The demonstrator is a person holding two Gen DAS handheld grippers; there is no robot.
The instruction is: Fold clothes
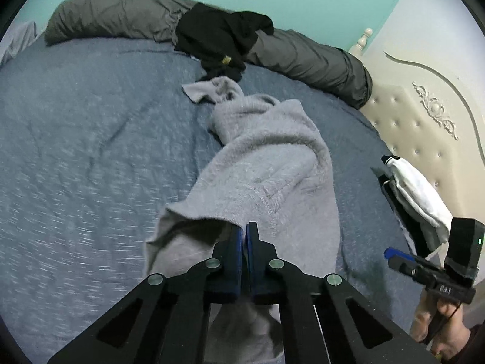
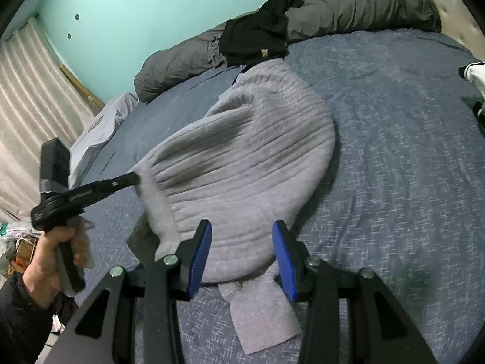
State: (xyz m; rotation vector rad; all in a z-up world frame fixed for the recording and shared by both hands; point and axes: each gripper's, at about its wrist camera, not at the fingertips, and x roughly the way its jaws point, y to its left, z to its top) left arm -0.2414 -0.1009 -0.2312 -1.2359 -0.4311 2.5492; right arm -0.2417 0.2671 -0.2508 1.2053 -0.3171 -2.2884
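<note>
Gripping the near left edge of the grey sweater [image 1: 266, 157], the left gripper [image 1: 244, 236] has its fingers [image 1: 237, 242] pressed together with the fabric pinched between them; the right wrist view confirms this, showing the fingertips buried in the lifted edge and the cloth pulled up into a taut ridge from that point. The hold appears intended to raise one side of the garment so that it can be carried across and laid over the rest, which would be a first fold. The sweater lies lengthwise on the blue bed cover [image 1: 75, 151], its far end reaching toward a heap of black clothes [image 1: 221, 36] that rests against a rolled grey duvet [image 1: 318, 57] at the wall side. The right gripper [image 2: 241, 242] hangs just above the near hem with its fingers [image 2: 200, 257] apart and nothing clamped; the hem and a flat grey sleeve [image 2: 260, 318] lie below and between them, but the pads do not press on the cloth. That position suggests it is waiting either to pin the hem down or to take the matching corner. A small pile of white and dark clothes [image 1: 418, 197] sits apart at the bed's edge beside the cream headboard [image 1: 424, 115], judged to be items already dealt with. A hand [image 2: 51, 257] holds the left tool's handle at the bedside.
</note>
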